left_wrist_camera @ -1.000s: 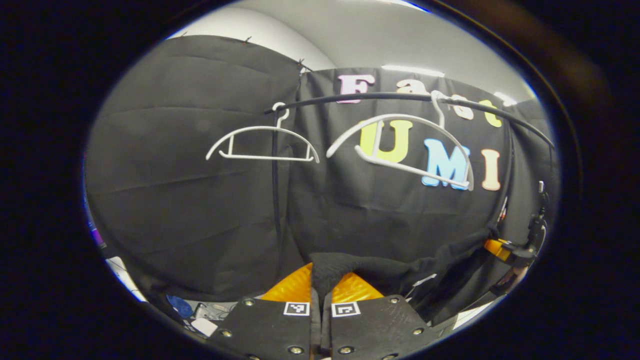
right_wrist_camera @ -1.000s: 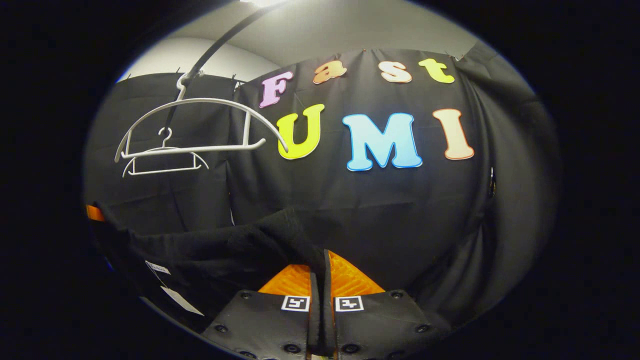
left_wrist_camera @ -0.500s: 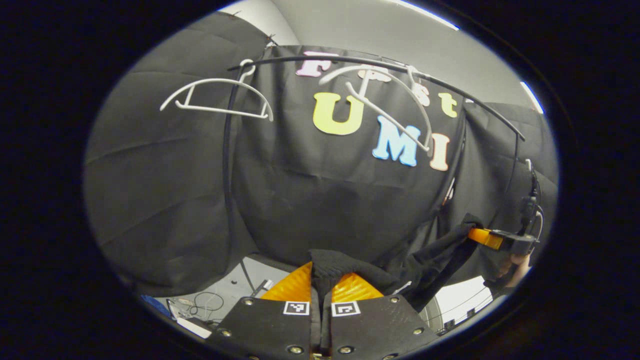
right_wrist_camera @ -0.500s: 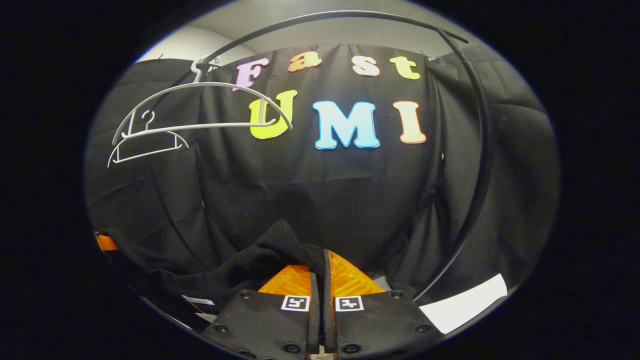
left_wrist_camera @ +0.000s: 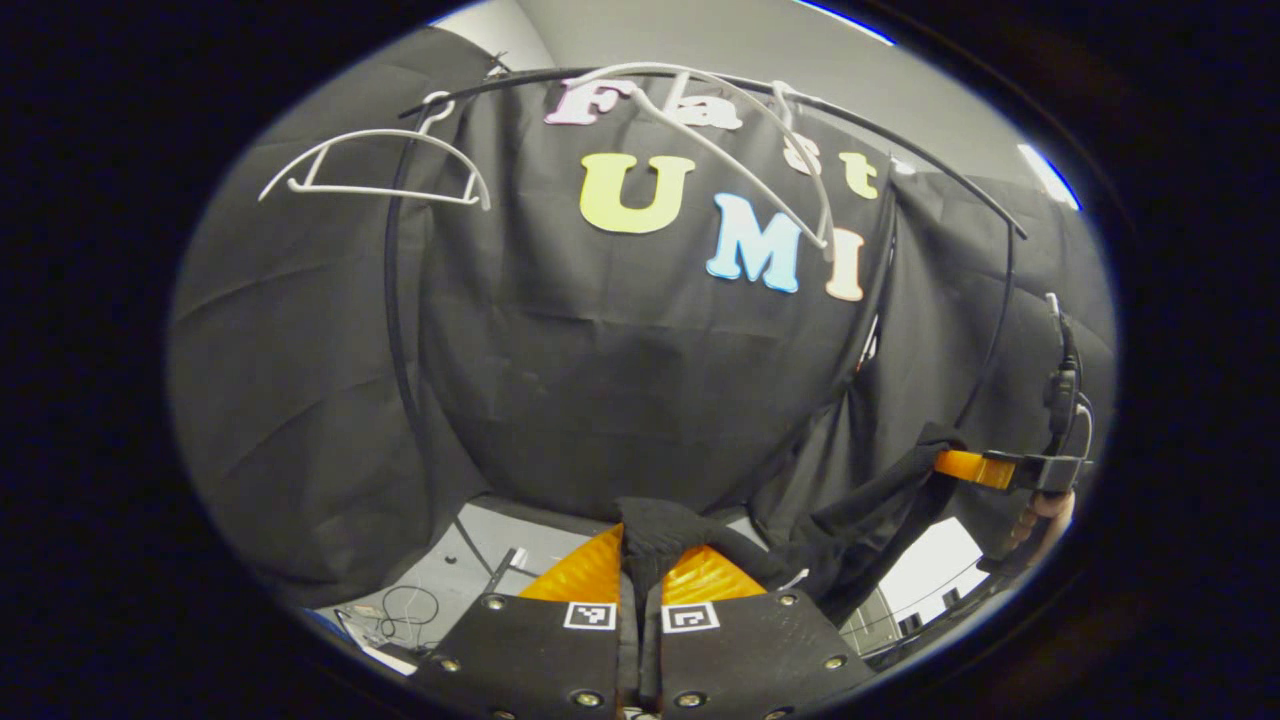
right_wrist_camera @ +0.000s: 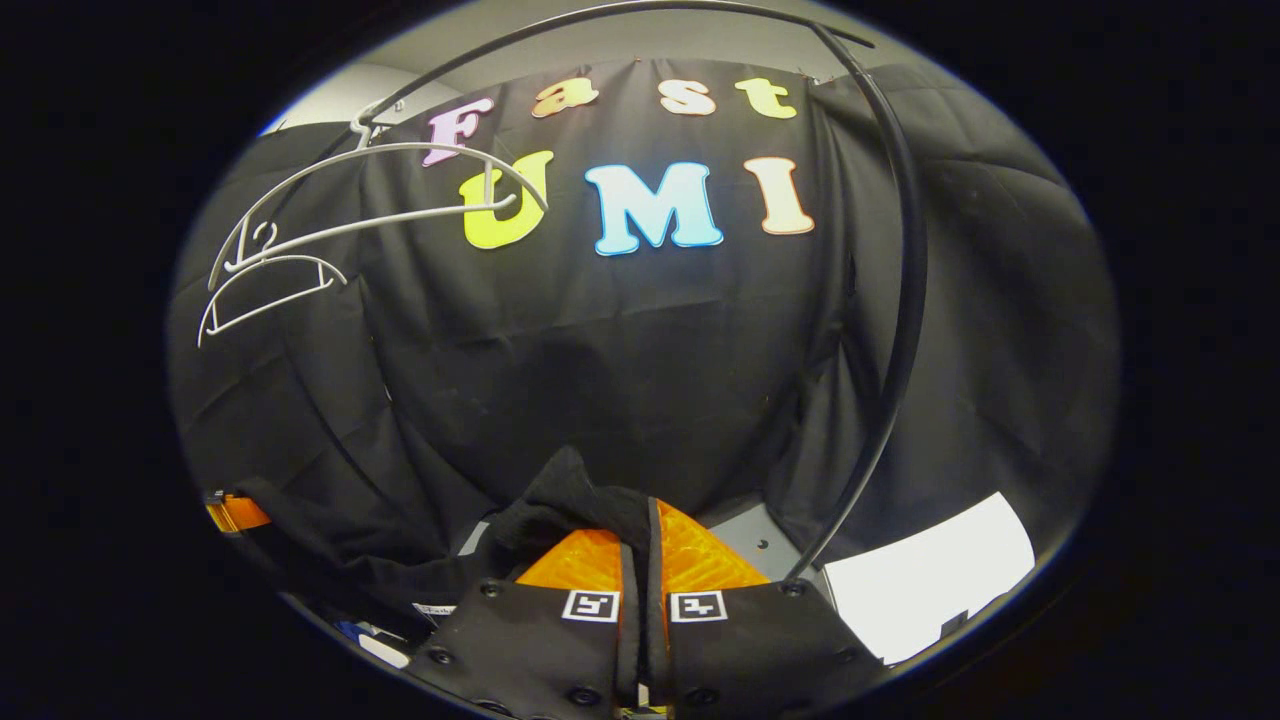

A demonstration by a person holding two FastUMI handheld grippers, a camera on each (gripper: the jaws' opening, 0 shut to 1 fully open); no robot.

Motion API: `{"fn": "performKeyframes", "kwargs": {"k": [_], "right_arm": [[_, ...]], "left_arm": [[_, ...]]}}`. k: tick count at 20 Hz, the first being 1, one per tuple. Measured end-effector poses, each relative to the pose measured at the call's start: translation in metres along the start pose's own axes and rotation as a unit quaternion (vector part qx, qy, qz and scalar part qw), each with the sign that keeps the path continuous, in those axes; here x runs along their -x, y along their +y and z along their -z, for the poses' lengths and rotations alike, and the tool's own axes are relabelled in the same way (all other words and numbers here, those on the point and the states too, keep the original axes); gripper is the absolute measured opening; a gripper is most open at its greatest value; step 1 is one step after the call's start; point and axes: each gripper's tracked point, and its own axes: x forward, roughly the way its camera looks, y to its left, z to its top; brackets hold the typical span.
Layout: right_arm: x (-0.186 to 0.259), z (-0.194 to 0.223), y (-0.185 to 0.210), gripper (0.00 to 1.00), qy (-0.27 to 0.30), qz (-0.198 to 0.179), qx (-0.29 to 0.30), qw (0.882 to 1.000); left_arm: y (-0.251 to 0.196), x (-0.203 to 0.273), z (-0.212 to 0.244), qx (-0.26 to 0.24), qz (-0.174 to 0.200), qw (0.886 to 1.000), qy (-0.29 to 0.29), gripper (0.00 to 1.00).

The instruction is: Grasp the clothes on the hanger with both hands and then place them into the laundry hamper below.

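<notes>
Your left gripper [left_wrist_camera: 640,560] has both orange fingers pressed together on a fold of the black garment [left_wrist_camera: 690,530], low beneath the clothes rail [left_wrist_camera: 700,85]. Your right gripper [right_wrist_camera: 640,555] is clamped the same way on the garment's other end, also below that rail. In the left gripper view, your right gripper sits far off to the side with your hand [left_wrist_camera: 1040,520] behind it.

Both gripper views sit low, tilted up at the wall; both share the clothes rail [left_wrist_camera: 700,85] [right_wrist_camera: 900,250] and white hangers [left_wrist_camera: 375,170] [right_wrist_camera: 380,190].
</notes>
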Motion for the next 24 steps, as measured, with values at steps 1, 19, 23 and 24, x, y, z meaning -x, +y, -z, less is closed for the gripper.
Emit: {"fn": "performKeyframes", "kwargs": {"k": [1, 19, 23, 24], "right_arm": [[-0.001, 0.007, 0.001, 0.05, 0.007, 0.001, -0.005, 1.000], [-0.072, 0.177, 0.009, 0.05, 0.163, 0.020, -0.012, 0.986], [-0.080, 0.204, 0.005, 0.05, 0.184, 0.038, -0.027, 0.982], [-0.083, 0.211, 0.004, 0.05, 0.188, 0.040, -0.027, 0.981]], "left_arm": [[-0.002, -0.005, 0.001, -0.012, 0.003, 1.000, 0.004, 0.01], [-0.005, -0.111, 0.149, -0.088, 0.030, 0.989, 0.118, 0.02], [-0.003, -0.129, 0.181, -0.099, 0.038, 0.985, 0.136, 0.02], [0.000, -0.133, 0.189, -0.101, 0.039, 0.984, 0.140, 0.01]]}}
